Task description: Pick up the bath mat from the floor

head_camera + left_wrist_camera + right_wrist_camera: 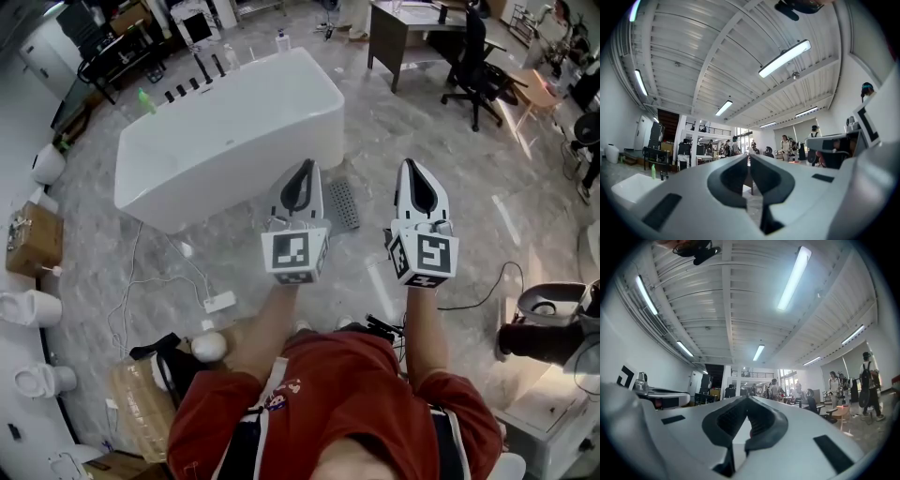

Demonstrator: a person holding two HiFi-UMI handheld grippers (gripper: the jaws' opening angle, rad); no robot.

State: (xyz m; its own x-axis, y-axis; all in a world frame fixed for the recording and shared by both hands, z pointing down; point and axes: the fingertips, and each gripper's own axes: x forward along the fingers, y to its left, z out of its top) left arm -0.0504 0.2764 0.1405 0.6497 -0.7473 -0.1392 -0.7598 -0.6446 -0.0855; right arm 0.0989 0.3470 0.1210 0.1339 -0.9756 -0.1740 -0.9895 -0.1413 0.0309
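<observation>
The bath mat (344, 203), a small grey perforated rectangle, lies flat on the marble floor beside the near right corner of the white bathtub (230, 131). My left gripper (306, 165) is held out above the floor just left of the mat, its jaws shut with nothing between them. My right gripper (411, 165) hangs level with it to the right of the mat, also shut and empty. Both gripper views look slightly upward at the hall ceiling; the left gripper (749, 157) and right gripper (748, 399) show closed jaws, and the mat is hidden there.
Toilets (33, 307) and a cardboard box (33, 239) line the left wall. A power strip (218, 302) with white cables lies near my feet. A desk (412, 33) and office chair (473, 66) stand at the back right. A black cable (487, 291) runs across the right floor.
</observation>
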